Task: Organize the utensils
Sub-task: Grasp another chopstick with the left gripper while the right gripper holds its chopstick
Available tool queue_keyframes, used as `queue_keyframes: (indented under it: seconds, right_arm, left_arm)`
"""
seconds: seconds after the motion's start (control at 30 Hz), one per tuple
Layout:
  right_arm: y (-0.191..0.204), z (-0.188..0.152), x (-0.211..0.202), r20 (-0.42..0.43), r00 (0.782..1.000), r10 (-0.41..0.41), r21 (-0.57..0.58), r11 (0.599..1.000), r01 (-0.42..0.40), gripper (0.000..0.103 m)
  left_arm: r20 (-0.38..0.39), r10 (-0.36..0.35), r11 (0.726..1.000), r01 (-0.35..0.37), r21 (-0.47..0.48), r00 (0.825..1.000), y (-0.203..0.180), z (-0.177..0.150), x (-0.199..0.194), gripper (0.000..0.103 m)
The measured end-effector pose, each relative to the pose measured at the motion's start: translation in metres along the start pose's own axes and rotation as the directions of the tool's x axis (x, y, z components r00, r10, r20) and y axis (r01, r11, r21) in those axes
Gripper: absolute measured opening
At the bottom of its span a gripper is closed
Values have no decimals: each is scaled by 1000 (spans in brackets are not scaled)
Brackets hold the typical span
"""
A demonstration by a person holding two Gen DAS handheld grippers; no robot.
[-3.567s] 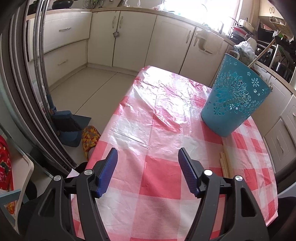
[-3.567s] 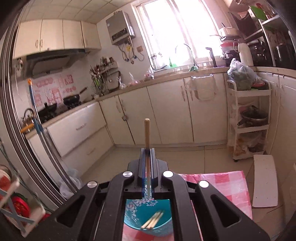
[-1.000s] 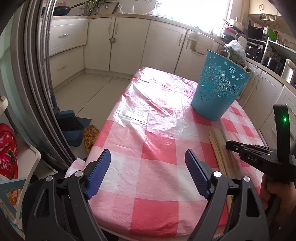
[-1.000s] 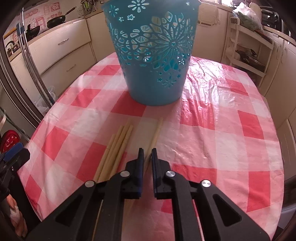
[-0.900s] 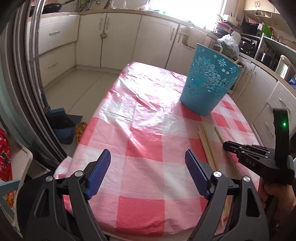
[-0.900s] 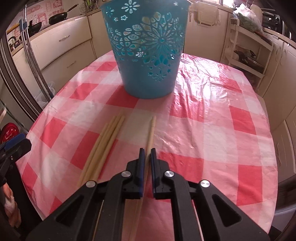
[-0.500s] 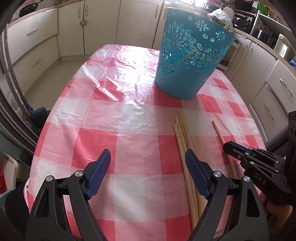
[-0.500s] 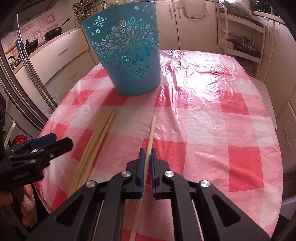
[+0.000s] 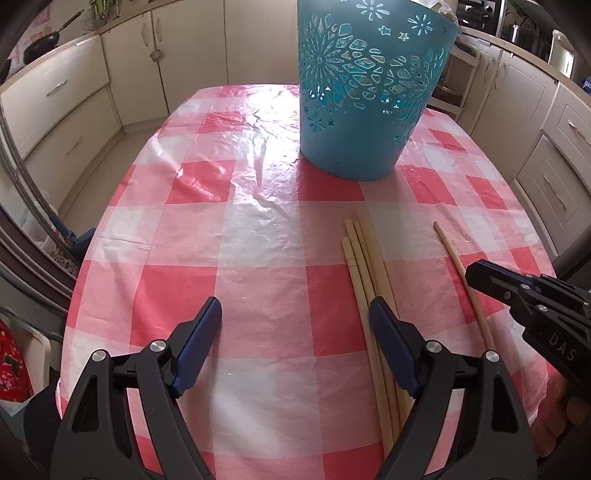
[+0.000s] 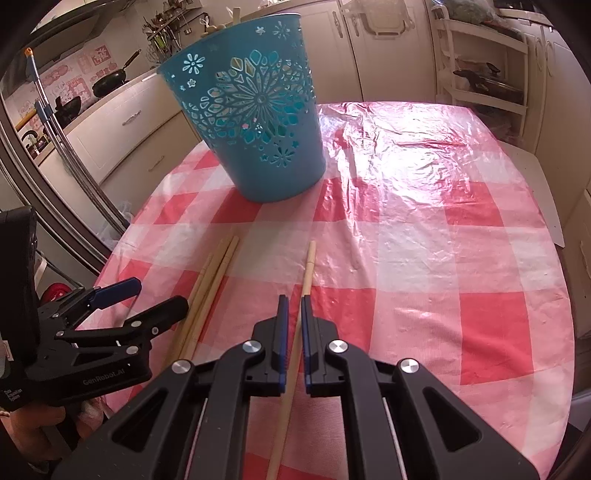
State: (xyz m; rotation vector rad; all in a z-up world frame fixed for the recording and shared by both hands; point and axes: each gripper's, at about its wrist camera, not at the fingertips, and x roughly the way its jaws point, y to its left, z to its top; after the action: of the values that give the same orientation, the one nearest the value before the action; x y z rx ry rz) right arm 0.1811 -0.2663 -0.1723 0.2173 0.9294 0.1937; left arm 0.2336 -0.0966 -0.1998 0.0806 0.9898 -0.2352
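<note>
A teal cut-out basket (image 9: 369,96) stands on the pink checked tablecloth (image 9: 258,229); it also shows in the right wrist view (image 10: 258,125). A bundle of wooden chopsticks (image 9: 365,269) lies in front of it, under my left gripper's right finger. My left gripper (image 9: 295,328) is open and empty above the cloth. A single chopstick (image 10: 306,269) lies apart to the right. My right gripper (image 10: 291,325) has its jaws narrowly apart astride that chopstick, not clamped. The bundle also shows in the right wrist view (image 10: 214,273).
Cream kitchen cabinets (image 9: 110,74) surround the table. A white shelf rack (image 10: 487,74) stands at the back right. The table edge drops off at the left (image 9: 74,280) and at the right (image 10: 565,295). Chopstick tips poke above the basket rim (image 10: 236,14).
Both grippers have come down and closer to the chopsticks on the cloth. My right gripper, earlier shut on a chopstick above the basket, now straddles the single chopstick on the table.
</note>
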Motion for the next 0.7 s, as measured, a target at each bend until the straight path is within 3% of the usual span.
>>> queue_keyframes:
  seconds: [0.13,0.23,0.33,0.4,0.47,0.6,0.7]
  right_arm:
    - [0,1,-1,1,1000,0,2,1000,0,7]
    - [-2,1,-1,3,1000,-1,5,1000,1,7]
    - [-2,1,-2,3,1000,-6,4,1000,6,7]
    - [-2,1,-1,2,1000,-7,3,1000,7,7]
    - [-2,1,-1,1,1000,-8,3,1000,8,7]
    - [-4,0,-1,1,1000,-10,8,1000,10,7]
    - [-5,1,0,2,1000,-13,10,1000,13,7]
  left_arm:
    - [-8,17,1000,-17,21,1000,-4,2,2,76]
    - [-6,22,999,-22,50,1000,-8,3,2,69]
    - [-2,-5,997,5,82,1000,-11,6,1,44]
    - [-14,-41,994,42,101,999,-12,9,1,22]
    - [-28,-73,989,76,123,997,-14,12,2,11]
    - [-28,-98,984,101,147,995,-8,18,5,5]
    - [-17,-94,991,95,99,995,10,24,6,5]
